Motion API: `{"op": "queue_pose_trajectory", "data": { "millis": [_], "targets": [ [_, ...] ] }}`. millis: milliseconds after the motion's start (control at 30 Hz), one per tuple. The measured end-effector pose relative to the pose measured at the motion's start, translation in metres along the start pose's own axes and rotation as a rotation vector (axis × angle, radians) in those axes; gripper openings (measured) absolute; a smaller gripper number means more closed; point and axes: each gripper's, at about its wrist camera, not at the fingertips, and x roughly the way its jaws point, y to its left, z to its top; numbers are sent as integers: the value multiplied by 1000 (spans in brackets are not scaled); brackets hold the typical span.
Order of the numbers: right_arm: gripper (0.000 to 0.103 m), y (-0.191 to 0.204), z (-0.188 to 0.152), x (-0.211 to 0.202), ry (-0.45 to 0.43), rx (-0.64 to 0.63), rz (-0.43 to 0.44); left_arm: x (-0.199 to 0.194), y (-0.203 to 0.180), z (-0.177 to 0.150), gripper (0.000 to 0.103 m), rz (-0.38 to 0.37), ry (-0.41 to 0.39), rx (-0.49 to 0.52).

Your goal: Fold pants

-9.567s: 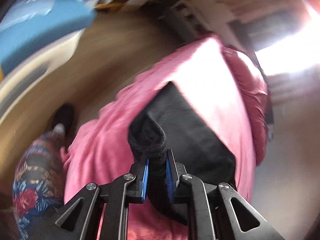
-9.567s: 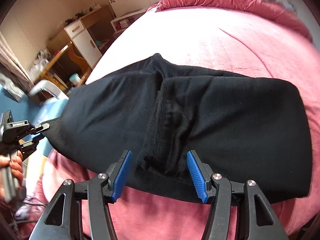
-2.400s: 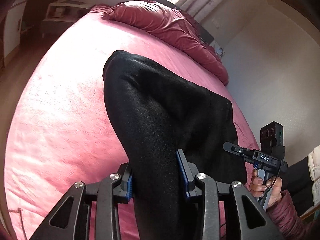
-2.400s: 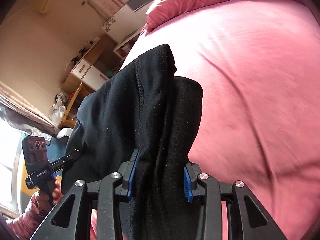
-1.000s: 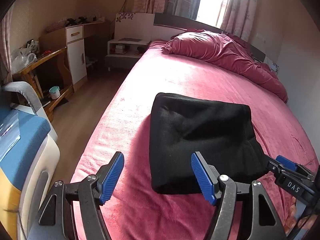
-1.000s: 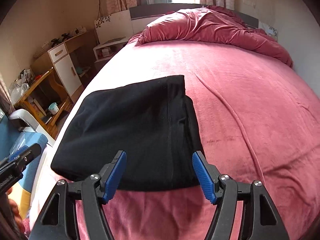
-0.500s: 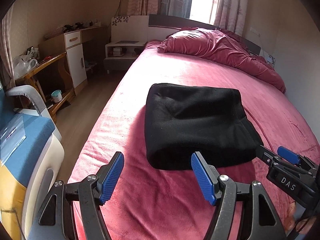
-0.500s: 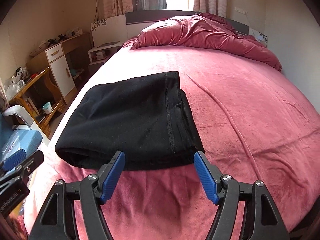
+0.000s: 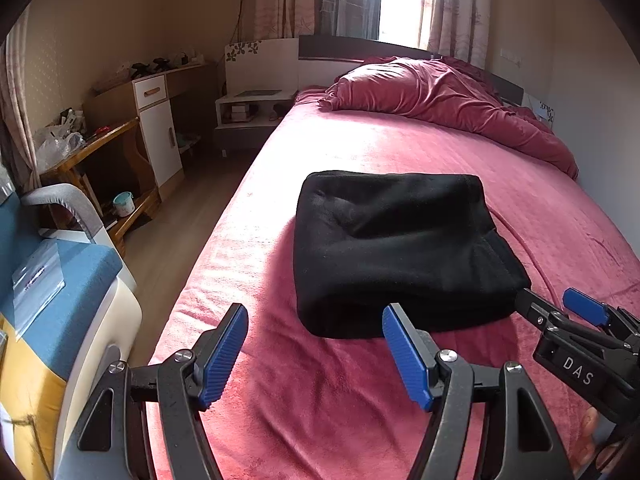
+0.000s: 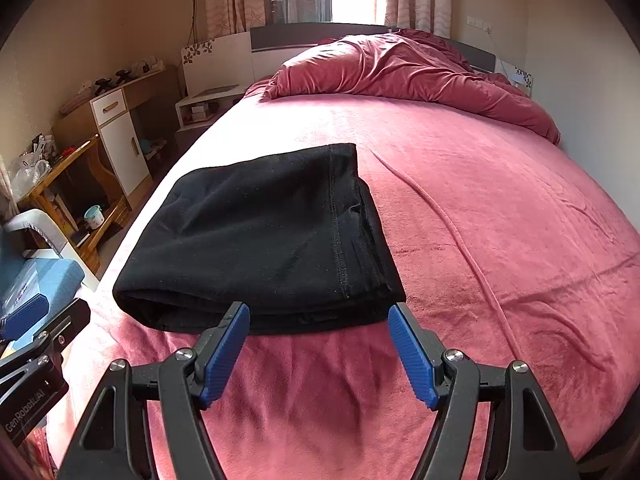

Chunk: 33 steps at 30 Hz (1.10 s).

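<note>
Clutter fills the left side of the room: a blue-topped chair point(image 9: 60, 280) close by, a wooden desk point(image 9: 92, 148) beyond it, then a white cabinet point(image 9: 158, 136) and a low nightstand point(image 9: 248, 114) against the far wall. Next comes the bed point(image 9: 400, 148) under its pink blanket, and on it, toward the left edge, the black pants point(image 9: 396, 248) lie folded into a thick square bundle, resting free with nothing touching them. Just short of the bundle's near edge hovers the left gripper point(image 9: 316, 350), jaws spread wide and empty; the right gripper point(image 10: 320, 348) hangs beside it, equally agape, gripping nothing. A heaped duvet point(image 10: 400, 68) sits far off at the headboard. To my eye the folding is done or nearly so. The risk now is meddling: a finger catching the near edge would likely drag the top layer and spill the stack open, and because the bundle sits close to the bed's left side, a careless shove could slide it off onto the floor
</note>
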Motion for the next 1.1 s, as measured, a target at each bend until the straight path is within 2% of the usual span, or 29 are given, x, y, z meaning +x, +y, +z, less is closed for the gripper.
{"op": "queue_pose_trajectory", "data": {
  "millis": [667, 833, 1100],
  "targets": [
    [75, 4, -2, -6, -16, -8, -7, -2, 5, 2, 71, 10, -8, -30],
    [75, 3, 3, -16, -62, 10, -21, -9, 4, 8, 71, 8, -39, -51],
    [76, 6, 4, -20, -66, -2, -20, -13, 3, 9, 71, 0, -44, -46]
  ]
}}
